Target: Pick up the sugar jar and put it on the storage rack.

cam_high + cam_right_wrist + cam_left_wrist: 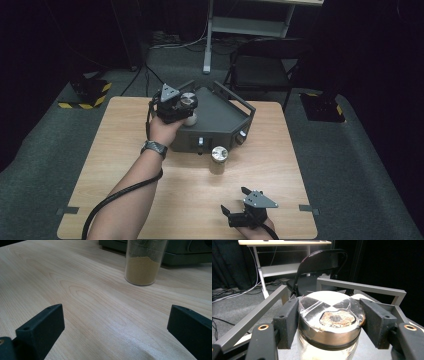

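**Jar held over the grey box, second jar waiting on the bench**

The left hand-held gripper (pixel 186 106) is clamped on a glass jar (pixel 329 322) just below its metal lid, one pad on each side, holding it upright above the left part of the grey metal box (pixel 220 125). The right hand-held gripper (pixel 239 206) rests low on the bench (pixel 125 150), well in front of the box, its jaws spread wide with nothing between them.

To do this step well, I judge the jar should stay vertical and the grip kept under the lid's rim, so the glass cannot slide down. It should be lowered or lifted straight, clear of the box's raised frame bars (pixel 362 286) that stand close behind it.

The held jar has pale contents below the lid, though what they are I cannot tell; its lid carries a rusty patch and strips of clear tape. A second jar (pixel 218 159), touching the bench just in front of the box, is about half full of yellow-brown powder (pixel 142 271)
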`<state>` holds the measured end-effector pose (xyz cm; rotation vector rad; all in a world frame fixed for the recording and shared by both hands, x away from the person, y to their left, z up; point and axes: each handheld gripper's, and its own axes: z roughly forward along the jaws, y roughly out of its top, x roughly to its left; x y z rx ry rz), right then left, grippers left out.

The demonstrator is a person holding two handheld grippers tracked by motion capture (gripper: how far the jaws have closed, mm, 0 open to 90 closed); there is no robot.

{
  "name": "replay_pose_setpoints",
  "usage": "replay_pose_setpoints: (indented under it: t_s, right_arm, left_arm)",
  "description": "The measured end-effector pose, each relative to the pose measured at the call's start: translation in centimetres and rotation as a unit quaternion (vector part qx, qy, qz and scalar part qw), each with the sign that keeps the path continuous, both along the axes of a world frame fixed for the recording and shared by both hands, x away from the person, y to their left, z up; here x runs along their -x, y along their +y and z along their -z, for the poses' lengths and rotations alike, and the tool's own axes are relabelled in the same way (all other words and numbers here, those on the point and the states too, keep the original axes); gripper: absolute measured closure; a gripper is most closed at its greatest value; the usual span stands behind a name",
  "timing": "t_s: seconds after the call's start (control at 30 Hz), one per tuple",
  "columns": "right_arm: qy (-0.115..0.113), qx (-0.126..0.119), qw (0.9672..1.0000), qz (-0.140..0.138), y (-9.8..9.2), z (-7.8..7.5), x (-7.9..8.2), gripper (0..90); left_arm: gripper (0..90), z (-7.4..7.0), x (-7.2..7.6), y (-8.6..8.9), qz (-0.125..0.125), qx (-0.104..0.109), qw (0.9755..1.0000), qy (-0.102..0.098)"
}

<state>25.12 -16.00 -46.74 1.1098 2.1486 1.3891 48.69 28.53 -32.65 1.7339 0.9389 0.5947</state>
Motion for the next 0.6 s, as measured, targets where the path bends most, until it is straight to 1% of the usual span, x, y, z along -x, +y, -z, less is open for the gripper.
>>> replay_pose_setpoints:
  t_s: [0.13, 0.4, 0.5, 0.6]
  right_arm:
    - [0.0, 0.0, 1.0, 0.0, 0.0, 0.0, -0.01, 0.8]
    - [0.0, -0.002, 1.0, 0.0, -0.04, 0.03, -0.01, 0.8]
    - [0.0, -0.002, 1.0, 0.0, -0.04, 0.03, -0.01, 0.8]
    - [0.0, -0.001, 1.0, 0.0, -0.04, 0.02, 0.0, 0.8]
  left_arm:
    - [34.7, 0.09, -0.1, -0.11, 0.0, 0.001, 1.0, 0.005]
    - [34.6, 0.16, -0.13, -0.07, -0.001, 0.003, 1.0, 0.006]
    - [34.4, 0.33, -0.18, 0.14, 0.0, 0.011, 0.9999, 0.008]
    - [34.2, 0.51, -0.17, 0.29, 0.001, 0.013, 0.9999, 0.006]
